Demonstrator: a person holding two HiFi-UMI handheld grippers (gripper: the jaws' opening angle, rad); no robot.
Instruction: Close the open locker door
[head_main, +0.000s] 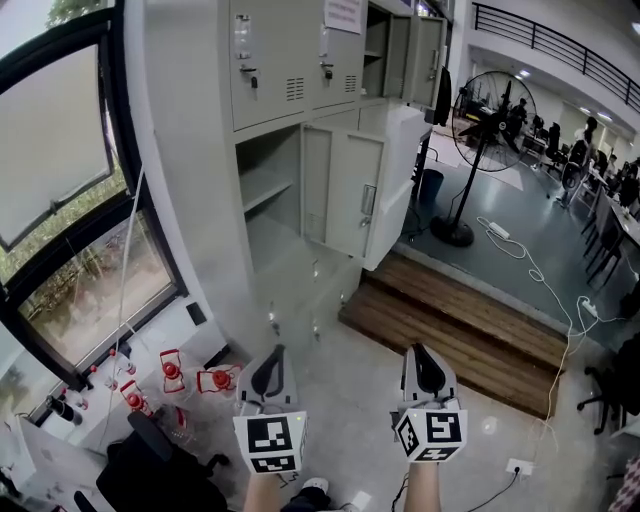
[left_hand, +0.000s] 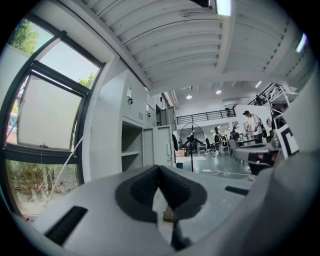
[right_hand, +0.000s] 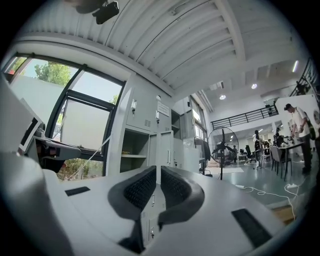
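Note:
The grey locker bank (head_main: 290, 60) stands ahead in the head view. One lower compartment (head_main: 268, 185) gapes, with a shelf inside. Its door (head_main: 345, 190) is swung out to the right, handle on the outer edge. My left gripper (head_main: 272, 352) and right gripper (head_main: 425, 350) are held low and side by side, well short of the door and touching nothing. Both are shut and empty. The same open door (left_hand: 159, 146) shows beyond the left gripper (left_hand: 159, 169) in the left gripper view. In the right gripper view the door (right_hand: 165, 148) stands just above the right gripper (right_hand: 156, 170).
A wooden step (head_main: 450, 325) lies right of the lockers, with a standing fan (head_main: 490, 110) and a floor cable (head_main: 540, 275) beyond it. Red objects (head_main: 170, 370) sit on the floor under the window (head_main: 70, 200). A black chair (head_main: 150, 470) is near my left. An upper locker door (head_main: 425, 60) also hangs open.

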